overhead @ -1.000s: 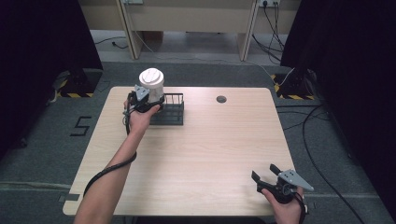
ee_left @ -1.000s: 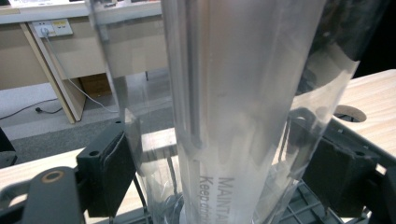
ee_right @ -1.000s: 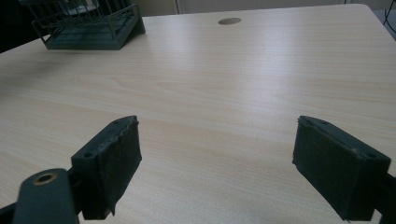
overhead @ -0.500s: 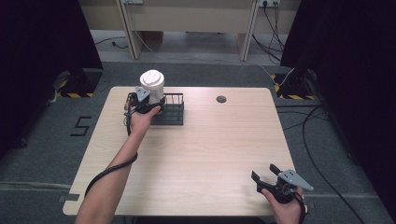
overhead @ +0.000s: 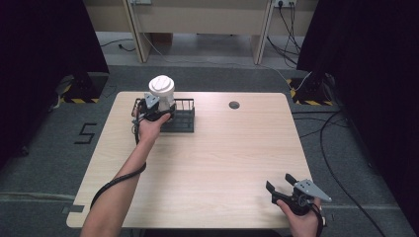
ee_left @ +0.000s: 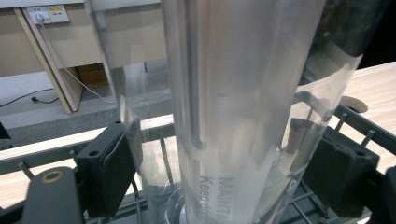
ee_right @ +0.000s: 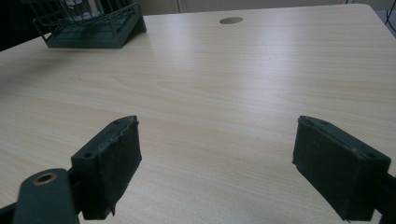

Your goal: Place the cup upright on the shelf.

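A clear plastic bottle (overhead: 162, 94) with a white lid stands upright in the left end of a black wire rack (overhead: 184, 121) at the table's far left. My left gripper (overhead: 159, 104) is shut on the bottle, low on its body. In the left gripper view the bottle (ee_left: 243, 116) stands between the two pads, each pressing a side, with rack wires (ee_left: 356, 124) below; my left gripper (ee_left: 229, 172) is around it. My right gripper (overhead: 279, 181) hovers open near the front right edge, holding nothing. Its view shows the right gripper (ee_right: 217, 163) over bare wood and the rack (ee_right: 88, 29) far off.
The wooden table (overhead: 222, 163) has a round cable hole (overhead: 234, 104) at its far middle. Dark curtains flank both sides, with cables on the floor at the right and desk legs behind the table.
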`<state>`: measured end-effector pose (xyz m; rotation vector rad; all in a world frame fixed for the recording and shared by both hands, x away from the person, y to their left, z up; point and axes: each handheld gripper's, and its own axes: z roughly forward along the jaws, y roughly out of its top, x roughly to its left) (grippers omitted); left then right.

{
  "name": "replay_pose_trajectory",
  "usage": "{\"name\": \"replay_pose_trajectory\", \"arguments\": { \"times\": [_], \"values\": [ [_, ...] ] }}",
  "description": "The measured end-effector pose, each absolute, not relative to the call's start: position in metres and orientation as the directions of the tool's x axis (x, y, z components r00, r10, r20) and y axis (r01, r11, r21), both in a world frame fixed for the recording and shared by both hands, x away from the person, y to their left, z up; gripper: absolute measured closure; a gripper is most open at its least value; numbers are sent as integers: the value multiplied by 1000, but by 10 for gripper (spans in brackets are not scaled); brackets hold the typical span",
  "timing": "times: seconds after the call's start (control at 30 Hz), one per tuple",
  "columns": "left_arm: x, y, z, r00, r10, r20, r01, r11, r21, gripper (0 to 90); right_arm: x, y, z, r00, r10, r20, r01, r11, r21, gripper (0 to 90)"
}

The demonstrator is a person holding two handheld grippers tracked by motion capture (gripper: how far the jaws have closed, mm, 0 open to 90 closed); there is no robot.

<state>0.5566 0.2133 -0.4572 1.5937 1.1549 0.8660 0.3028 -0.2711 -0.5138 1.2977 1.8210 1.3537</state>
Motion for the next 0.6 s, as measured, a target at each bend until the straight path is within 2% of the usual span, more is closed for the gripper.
{"name": "replay_pose_trajectory", "arguments": {
  "times": [0.6],
  "values": [
    [556,217,-461,294,956,-12,293,-78,953,173,303,-270,-514,-406,905,129,386,42,922,157]
  ]
}}
